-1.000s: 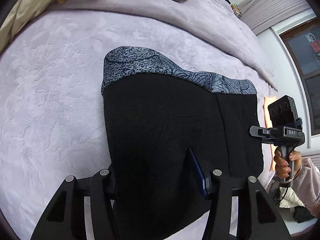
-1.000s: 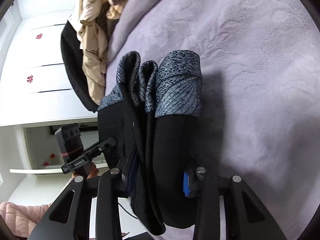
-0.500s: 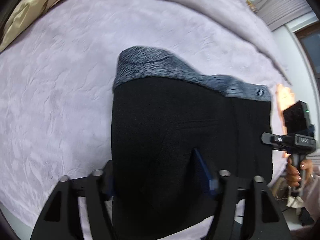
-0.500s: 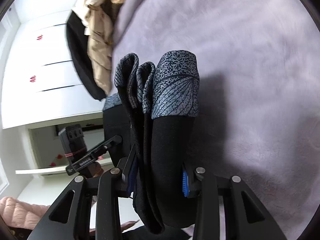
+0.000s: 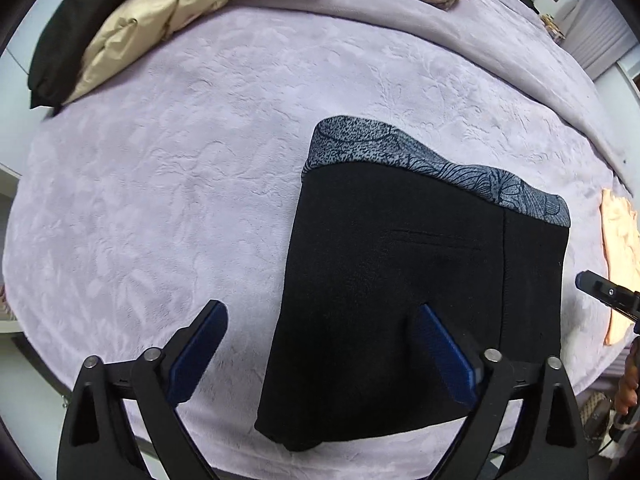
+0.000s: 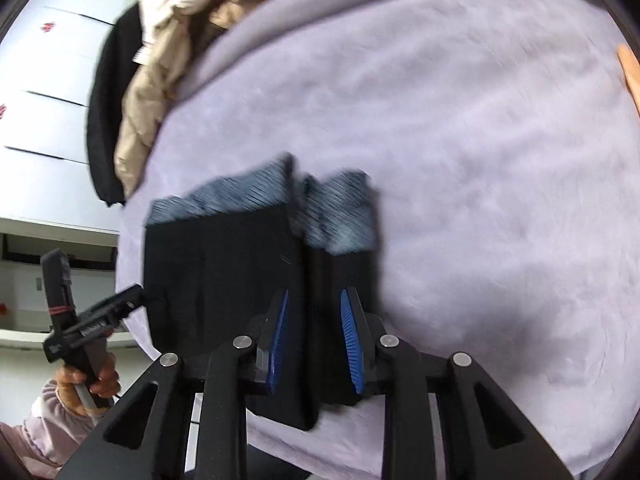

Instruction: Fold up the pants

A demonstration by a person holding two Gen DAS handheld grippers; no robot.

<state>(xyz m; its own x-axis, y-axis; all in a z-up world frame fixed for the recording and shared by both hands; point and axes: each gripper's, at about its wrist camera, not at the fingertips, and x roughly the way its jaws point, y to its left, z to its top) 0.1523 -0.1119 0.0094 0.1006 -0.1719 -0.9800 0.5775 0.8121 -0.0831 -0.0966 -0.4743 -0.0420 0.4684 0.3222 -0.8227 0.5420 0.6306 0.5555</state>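
The black, matte folded pants (image 5: 400, 288) with a grey leaf-print waistband lay on the plush lilac blanket (image 5: 180, 184) as my left gripper (image 5: 320, 354) had just opened wide, touching nothing, and my right gripper (image 6: 314, 340), narrowing, straddled one folded edge, contact unclear through the blur.

Pants (image 5: 400, 280) black, waistband (image 5: 400, 156) grey-blue speckled with dark leaf-vein print. Bed cover (image 5: 180, 200) pale lilac, embossed floral texture. Fingers (image 6: 352, 336) blue pads on black frames. Beige jacket (image 5: 160, 20) and black garment (image 5: 72, 28) at the bed's edge. Peach cloth (image 5: 620, 260).
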